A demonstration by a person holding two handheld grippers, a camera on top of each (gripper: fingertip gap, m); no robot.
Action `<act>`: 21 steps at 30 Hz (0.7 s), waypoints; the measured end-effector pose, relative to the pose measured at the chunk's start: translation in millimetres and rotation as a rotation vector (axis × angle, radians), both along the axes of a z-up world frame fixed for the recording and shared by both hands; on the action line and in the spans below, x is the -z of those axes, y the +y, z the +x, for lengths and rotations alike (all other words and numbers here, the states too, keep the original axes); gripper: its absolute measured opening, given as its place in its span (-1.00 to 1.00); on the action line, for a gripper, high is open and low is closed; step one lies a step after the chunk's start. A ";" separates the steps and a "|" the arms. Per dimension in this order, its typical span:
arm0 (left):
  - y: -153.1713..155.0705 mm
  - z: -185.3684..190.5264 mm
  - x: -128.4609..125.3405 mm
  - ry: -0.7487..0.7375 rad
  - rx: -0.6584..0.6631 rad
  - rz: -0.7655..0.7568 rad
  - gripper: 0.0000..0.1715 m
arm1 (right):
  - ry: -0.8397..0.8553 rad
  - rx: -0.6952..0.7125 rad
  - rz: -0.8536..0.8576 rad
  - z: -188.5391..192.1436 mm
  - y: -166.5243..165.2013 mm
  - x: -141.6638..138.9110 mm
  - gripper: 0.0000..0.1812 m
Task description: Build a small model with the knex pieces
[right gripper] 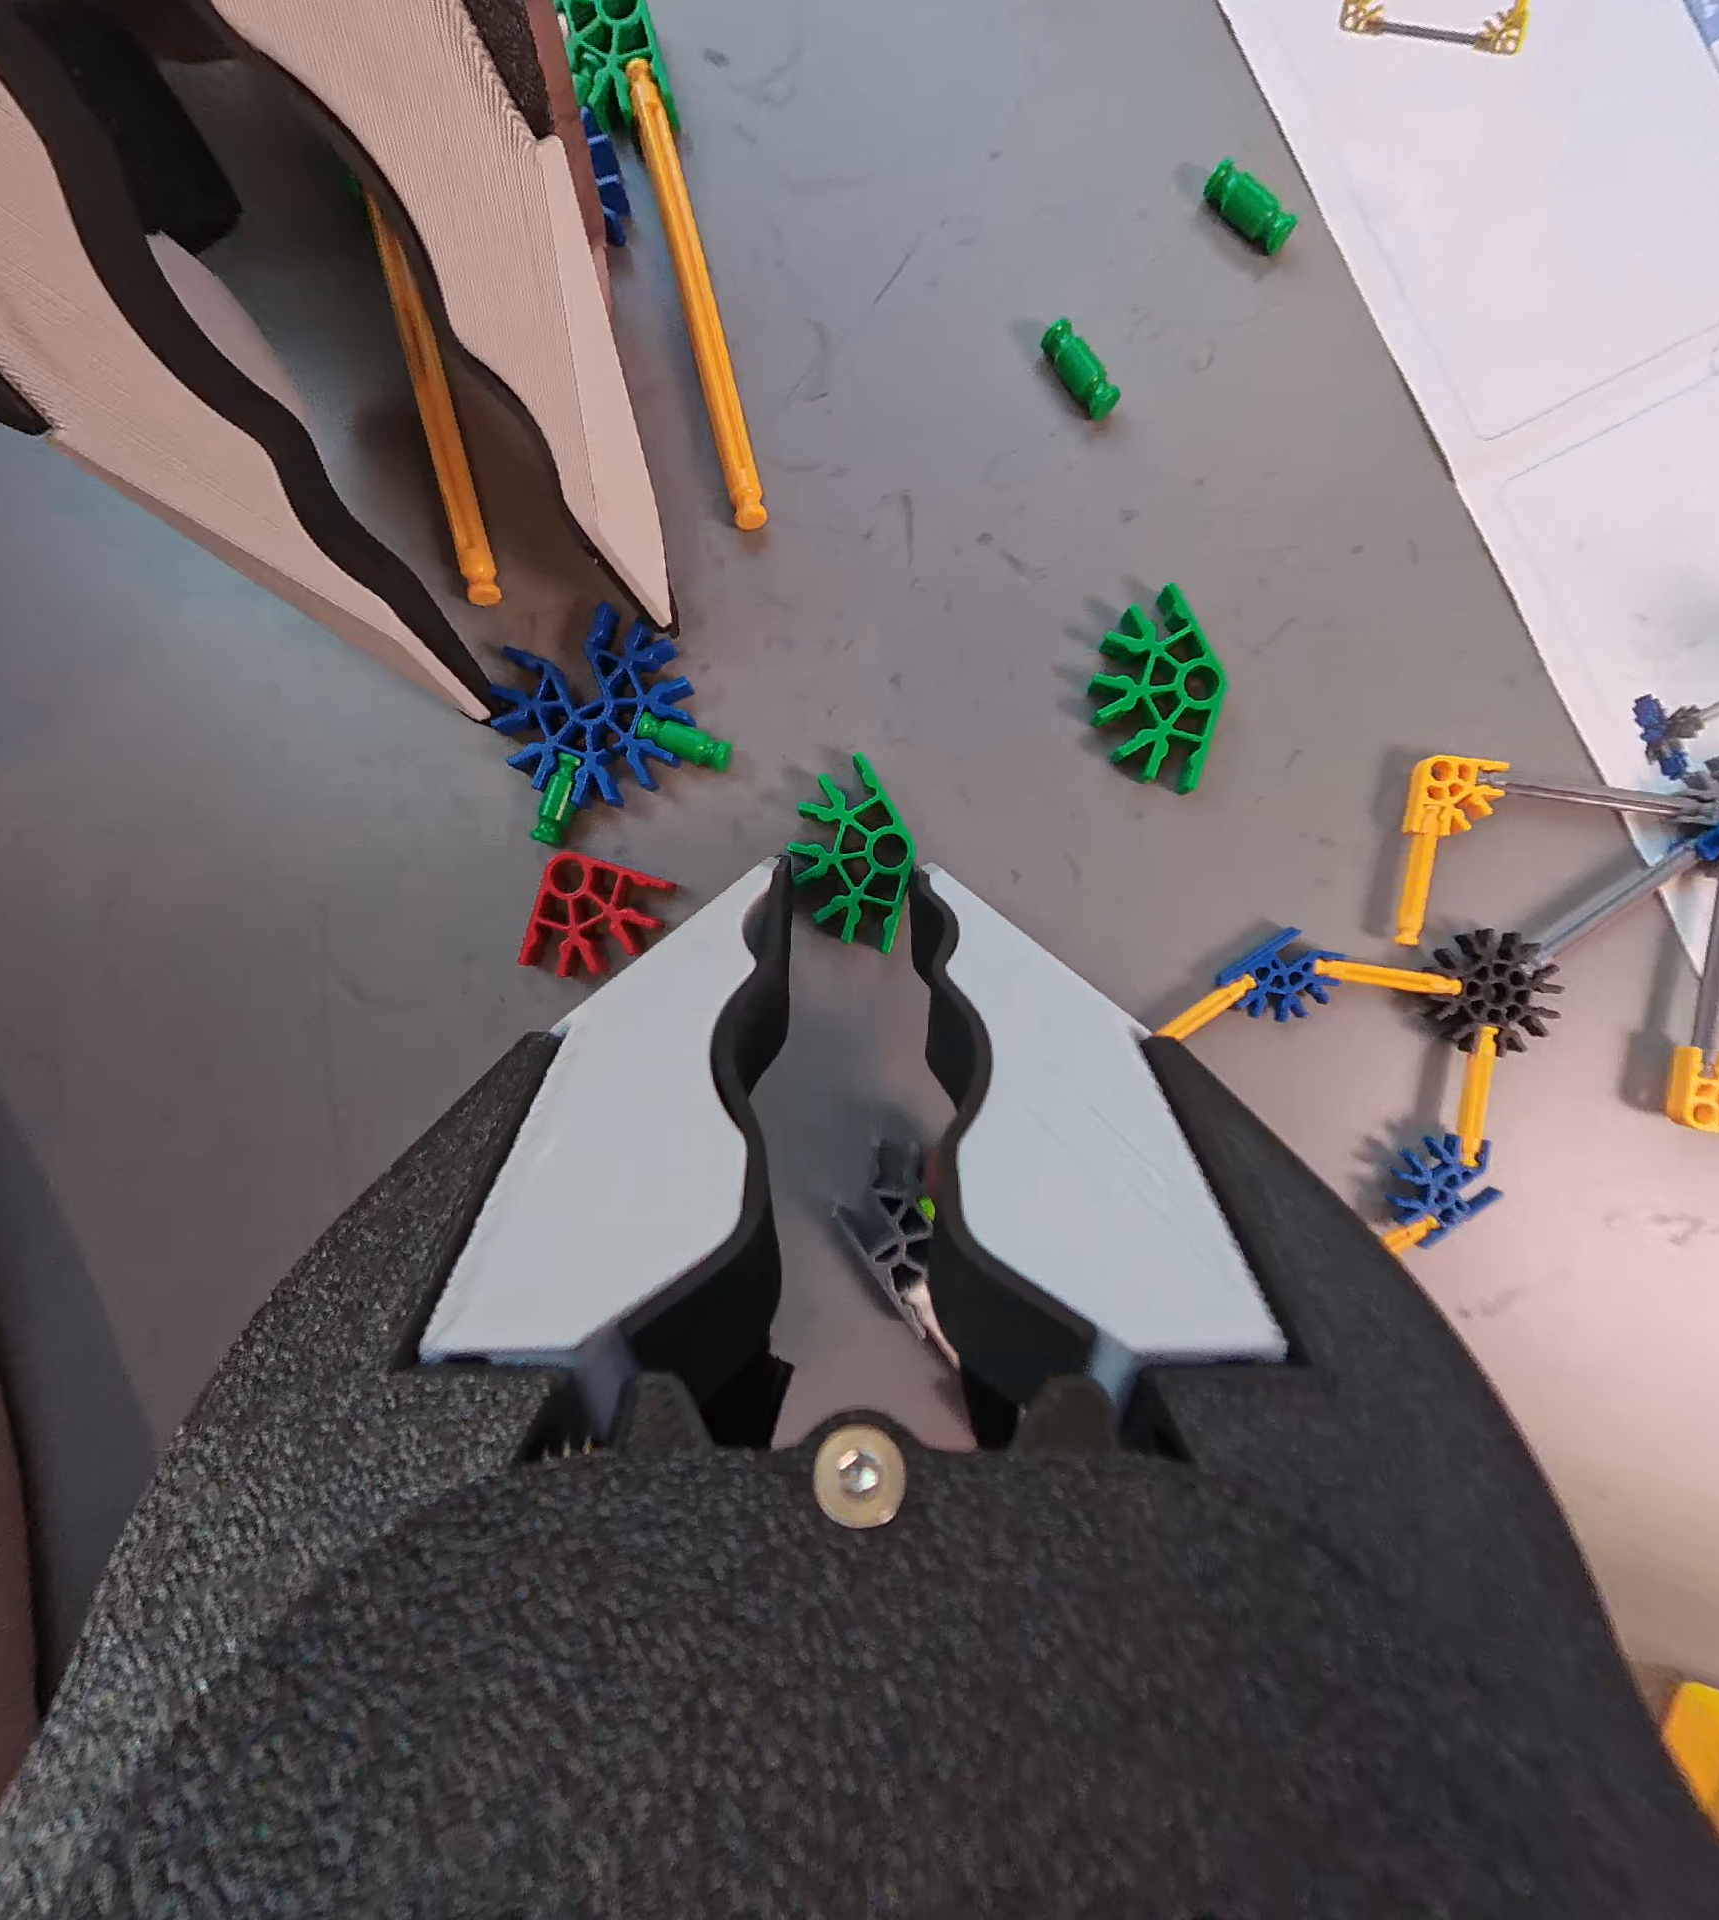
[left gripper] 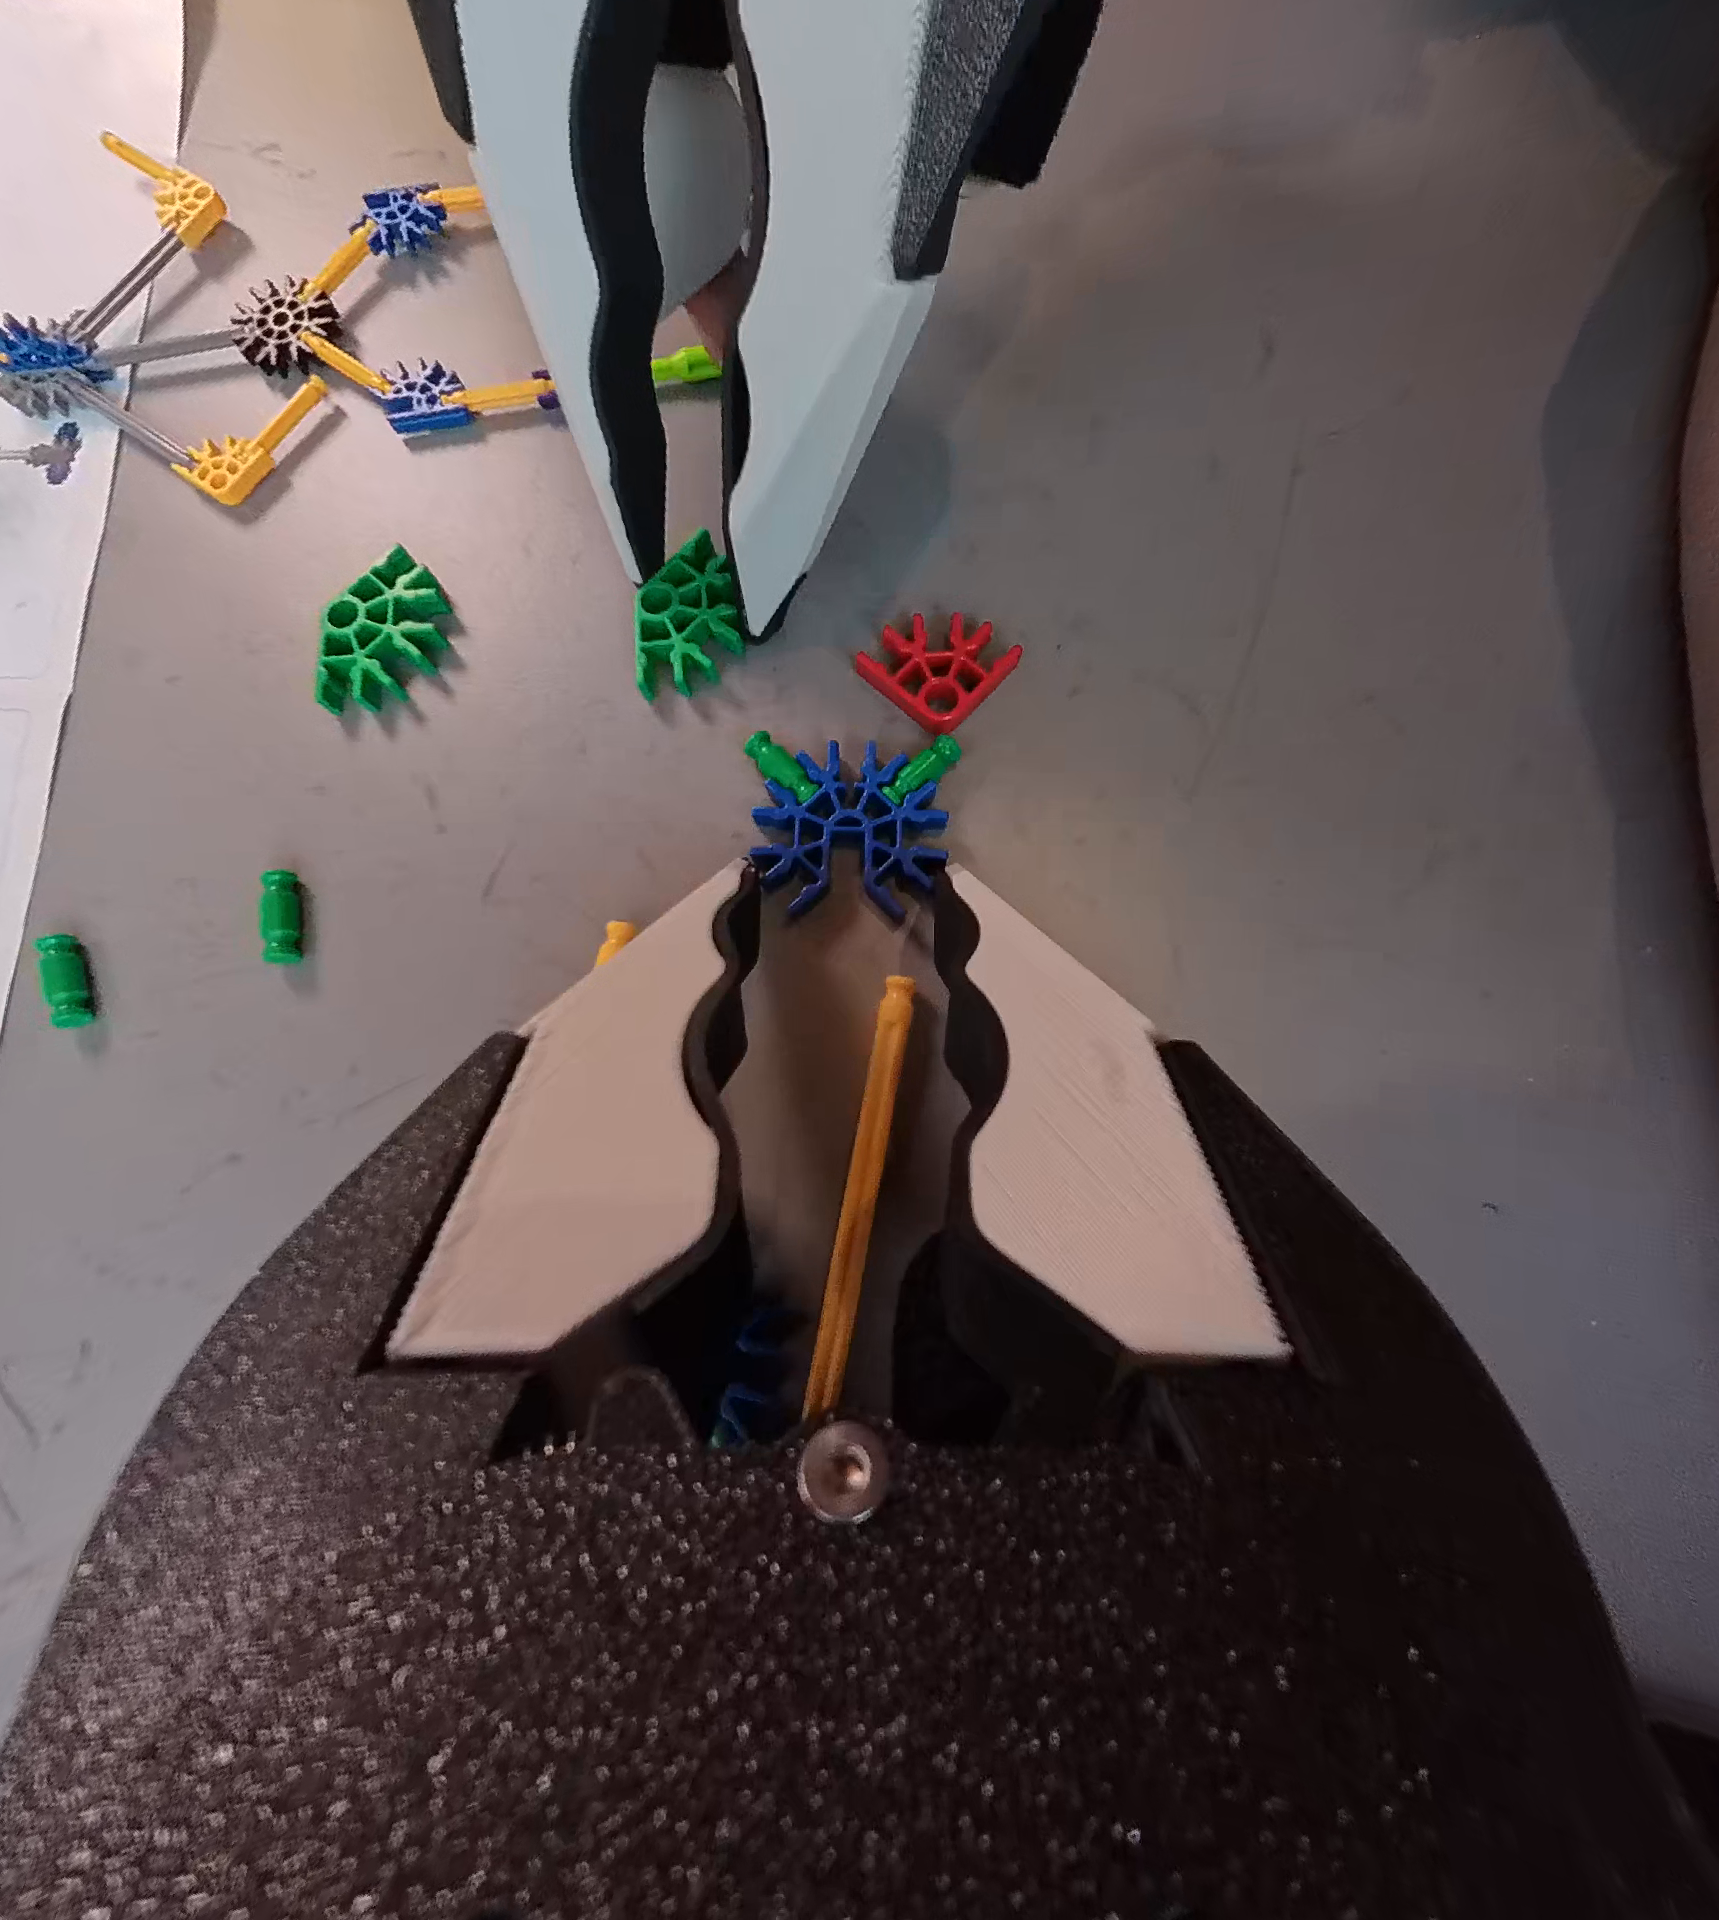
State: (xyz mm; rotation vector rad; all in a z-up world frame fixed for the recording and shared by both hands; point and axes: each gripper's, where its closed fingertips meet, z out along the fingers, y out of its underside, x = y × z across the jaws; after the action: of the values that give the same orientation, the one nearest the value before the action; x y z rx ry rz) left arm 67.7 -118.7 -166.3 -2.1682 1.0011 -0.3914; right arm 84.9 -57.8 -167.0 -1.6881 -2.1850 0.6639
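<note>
My left gripper (left gripper: 844,871) has its beige fingertips against both sides of a blue snowflake connector (left gripper: 847,821) that lies on the grey table and has two short green rods plugged in. It also shows in the right wrist view (right gripper: 597,717). My right gripper (right gripper: 850,868) has its blue-grey fingertips closed on a green fan-shaped connector (right gripper: 860,862), low on the table; this also shows in the left wrist view (left gripper: 689,613). The two grippers face each other, tips close. A red corner connector (left gripper: 938,675) lies between them.
A yellow rod (left gripper: 865,1164) lies under my left gripper. A second green connector (left gripper: 382,634) and two loose short green rods (left gripper: 280,916) lie to its left. A built assembly of yellow, blue and black parts (right gripper: 1489,992) rests by a white instruction sheet (right gripper: 1613,260). From my left tips it is roughly 5 cm to the yellow rod (left gripper: 865,1164); from my right, 11 cm. The right camera catches it too, in the right wrist view (right gripper: 433,418).
</note>
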 end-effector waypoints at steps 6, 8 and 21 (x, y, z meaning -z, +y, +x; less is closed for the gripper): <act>0.0 -3.8 -0.2 0.010 0.001 0.010 -0.61 | -0.003 -0.067 0.029 1.3 -5.0 0.7 -0.77; 0.3 -6.0 -0.4 0.013 -0.002 0.012 -0.61 | -0.004 -0.087 0.038 1.8 -4.2 0.7 -0.77; 4.2 -16.5 -3.2 0.006 -0.031 0.027 -0.61 | -0.005 -0.163 0.061 0.6 -0.1 -0.8 -0.73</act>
State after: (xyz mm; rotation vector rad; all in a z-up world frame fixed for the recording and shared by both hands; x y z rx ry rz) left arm 51.3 -114.5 -163.1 -2.1590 0.9692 -0.3545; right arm 85.5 -57.8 -166.2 -1.4946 -2.3400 0.6270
